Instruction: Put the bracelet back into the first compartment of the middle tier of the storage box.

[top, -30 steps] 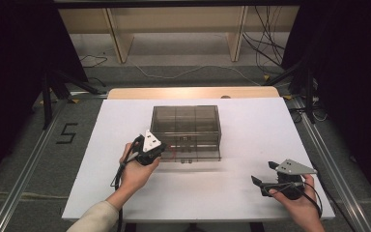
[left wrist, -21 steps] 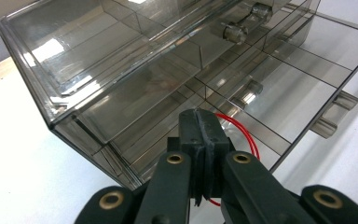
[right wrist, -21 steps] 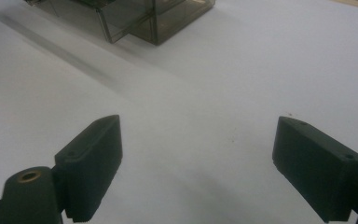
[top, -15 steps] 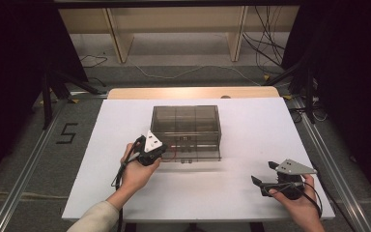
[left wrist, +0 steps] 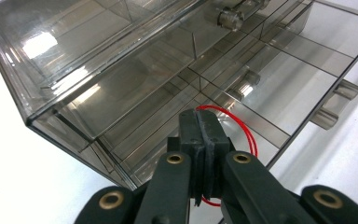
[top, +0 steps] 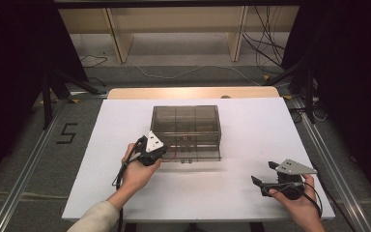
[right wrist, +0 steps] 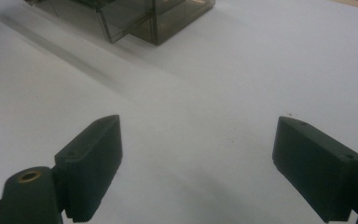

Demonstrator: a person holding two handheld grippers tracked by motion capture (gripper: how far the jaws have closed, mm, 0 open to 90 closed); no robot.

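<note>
1. Smoky clear plastic drawer box [top: 186,131] sits in the middle of the white table [top: 251,145], its bottom drawer [left wrist: 242,116] pulled out toward me
2. My left gripper [top: 163,153] is right at the box's front left corner, over that pulled-out drawer
3. In the left gripper view its jaws are pressed together on a thin red loop [left wrist: 242,123], which arcs out past the tips over the drawer's compartments
4. I can't tell whether the loop is a band or a wire
5. My right gripper [top: 265,175] hovers low near the table's front right corner, well apart from the box
6. Its jaws stand wide apart with nothing between them but bare white tabletop, box corner far off at the top of the right gripper view
</note>
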